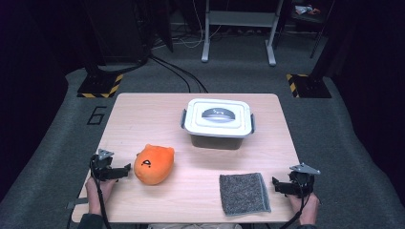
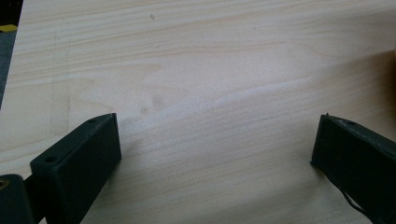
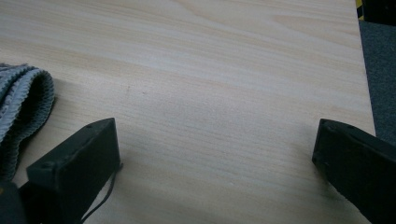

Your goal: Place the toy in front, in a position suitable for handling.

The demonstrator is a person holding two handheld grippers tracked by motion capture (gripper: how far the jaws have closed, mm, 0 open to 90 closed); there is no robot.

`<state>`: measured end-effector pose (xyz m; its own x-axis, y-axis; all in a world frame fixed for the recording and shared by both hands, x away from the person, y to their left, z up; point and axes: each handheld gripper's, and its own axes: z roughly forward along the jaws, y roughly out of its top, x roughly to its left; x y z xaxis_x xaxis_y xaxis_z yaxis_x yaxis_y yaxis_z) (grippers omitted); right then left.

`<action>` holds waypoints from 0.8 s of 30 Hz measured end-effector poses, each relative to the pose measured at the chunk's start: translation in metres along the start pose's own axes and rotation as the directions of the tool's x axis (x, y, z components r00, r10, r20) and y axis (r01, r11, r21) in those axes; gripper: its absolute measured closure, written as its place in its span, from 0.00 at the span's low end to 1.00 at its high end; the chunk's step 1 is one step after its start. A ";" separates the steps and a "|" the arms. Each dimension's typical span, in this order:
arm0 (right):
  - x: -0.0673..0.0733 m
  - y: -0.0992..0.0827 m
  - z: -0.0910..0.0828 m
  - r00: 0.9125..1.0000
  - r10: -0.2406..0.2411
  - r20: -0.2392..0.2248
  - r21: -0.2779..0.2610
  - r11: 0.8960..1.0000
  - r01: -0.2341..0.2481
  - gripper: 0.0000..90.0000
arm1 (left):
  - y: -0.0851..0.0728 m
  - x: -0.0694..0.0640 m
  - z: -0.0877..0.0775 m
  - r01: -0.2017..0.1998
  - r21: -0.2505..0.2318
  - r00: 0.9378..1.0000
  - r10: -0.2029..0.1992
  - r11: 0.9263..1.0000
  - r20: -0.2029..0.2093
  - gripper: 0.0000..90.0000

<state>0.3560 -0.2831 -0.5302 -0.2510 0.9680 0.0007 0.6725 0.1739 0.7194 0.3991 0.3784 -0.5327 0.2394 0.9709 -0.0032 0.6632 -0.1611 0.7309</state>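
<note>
1. Currently the left gripper (image 1: 125, 170) rests at the near left of the table (image 1: 143, 109), jaws spread wide with nothing between them; bare wood lies ahead in the left gripper view.
2. Just beyond its tips sits the orange plush toy (image 1: 154, 164), close but apparently not touching.
3. Judged soft, light and squashy, the toy should not slip or break; a pinch across its rounded middle would likely hold best, as the small ears give little purchase.
4. Likewise the right gripper (image 1: 278, 185) has its jaws standing apart, empty, just beside the folded grey cloth (image 1: 244, 192): limp, light, best taken at its folded edge (image 3: 32, 100).
</note>
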 end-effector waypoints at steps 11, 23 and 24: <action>0.000 0.000 0.000 1.000 0.000 -0.001 0.001 1.000 0.000 0.00 | 0.000 0.000 0.000 -0.001 0.000 1.000 0.001 1.000 -0.001 0.01; 0.000 0.001 0.000 1.000 0.001 0.001 0.011 1.000 -0.001 0.00 | 0.000 0.000 0.000 -0.004 -0.001 1.000 0.004 1.000 0.000 0.02; 0.000 0.001 0.000 1.000 0.003 0.000 0.014 1.000 -0.003 0.00 | 0.000 0.000 0.000 -0.003 -0.001 1.000 0.003 1.000 0.000 0.02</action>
<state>0.3569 -0.2828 -0.5293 -0.2493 0.9684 0.0025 0.6826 0.1739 0.7098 0.3988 0.3782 -0.5325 0.2420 0.9703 -0.0009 0.6614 -0.1643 0.7319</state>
